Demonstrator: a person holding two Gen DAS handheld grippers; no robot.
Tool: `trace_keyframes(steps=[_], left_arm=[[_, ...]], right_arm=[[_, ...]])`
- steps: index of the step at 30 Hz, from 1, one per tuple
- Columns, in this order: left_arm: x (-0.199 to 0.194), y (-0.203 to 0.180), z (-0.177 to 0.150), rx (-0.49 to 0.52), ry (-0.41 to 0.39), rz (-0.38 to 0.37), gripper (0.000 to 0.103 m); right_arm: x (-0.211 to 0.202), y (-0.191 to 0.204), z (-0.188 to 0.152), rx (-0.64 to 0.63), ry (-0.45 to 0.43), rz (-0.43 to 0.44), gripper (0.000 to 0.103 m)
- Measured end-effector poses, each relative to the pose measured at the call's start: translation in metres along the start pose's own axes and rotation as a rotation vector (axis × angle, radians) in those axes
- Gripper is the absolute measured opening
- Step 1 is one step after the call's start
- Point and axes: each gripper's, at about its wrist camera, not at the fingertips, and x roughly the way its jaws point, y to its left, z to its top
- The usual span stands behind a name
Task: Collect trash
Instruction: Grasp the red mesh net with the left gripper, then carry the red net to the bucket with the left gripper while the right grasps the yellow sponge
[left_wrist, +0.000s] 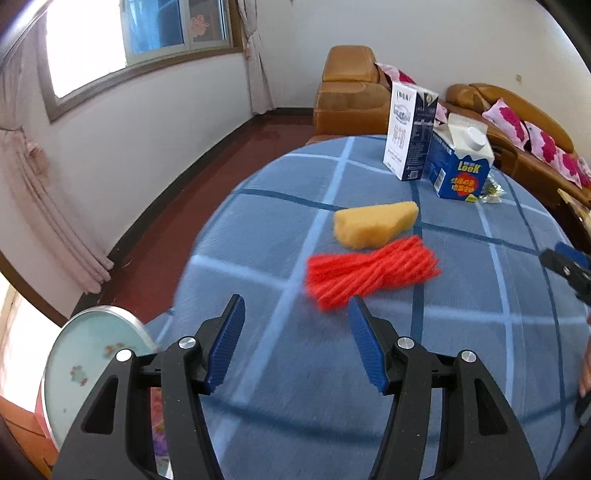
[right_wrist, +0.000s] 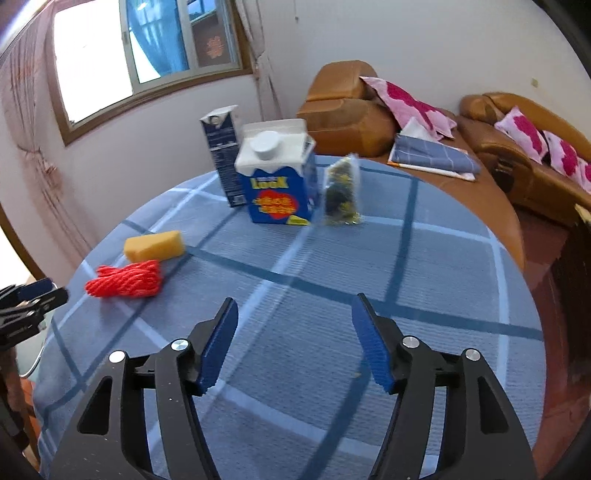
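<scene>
While you hold both grippers above a round table (right_wrist: 461, 266) under a blue checked cloth, nothing is picked up yet. Your left gripper (left_wrist: 297, 339) has its tongs spread, empty, aimed down at a red rope bundle (left_wrist: 369, 271) just ahead of its tips. A yellow sponge (left_wrist: 373, 223) lies right behind the rope, close enough that the two may be touching. Your right gripper (right_wrist: 293, 339) also has its tongs spread and empty, over bare cloth nearer the middle.

The likely trash stands at the far side: a tall dark carton (right_wrist: 223, 155) with its top torn open, a short blue carton (right_wrist: 277, 177) with a white cap just beside it, and a small clear packet (right_wrist: 341, 192) next to the blue one. No bin shows in either view, so you cannot tell where the trash should go.

Risks from here, as a judgement: the tall carton looks empty and light, so a nudge from one finger could topple it against its neighbour. The packet is thin and may slip from the pads. The cloth could bunch under a low sweep and drag things along. Closing on the rope could catch the sponge too. Your grippers are near each other and could collide
</scene>
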Motion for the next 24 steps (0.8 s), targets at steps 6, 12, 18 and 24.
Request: trace_keyframes(steps=[6, 12, 18, 24], left_arm=[[0.035, -0.016, 0.010, -0.020, 0.064, -0.050, 0.049], [0.042, -0.023, 0.009, -0.013, 0.078, -0.104, 0.010], [0.015, -0.012, 0.006, 0.018, 0.030, -0.105, 0.009], [-0.026, 0.029, -0.003, 0.026, -0.016, -0.025, 0.009]], right_arm=[[-0.004, -0.004, 0.002, 0.004, -0.015, 0.007, 0.070], [0.000, -0.002, 0.004, 0.005, 0.001, 0.025, 0.070], [0.001, 0.010, 0.017, 0.005, 0.009, 0.051, 0.070], [0.021, 0.050, 0.049, -0.034, 0.008, 0.075, 0.070]])
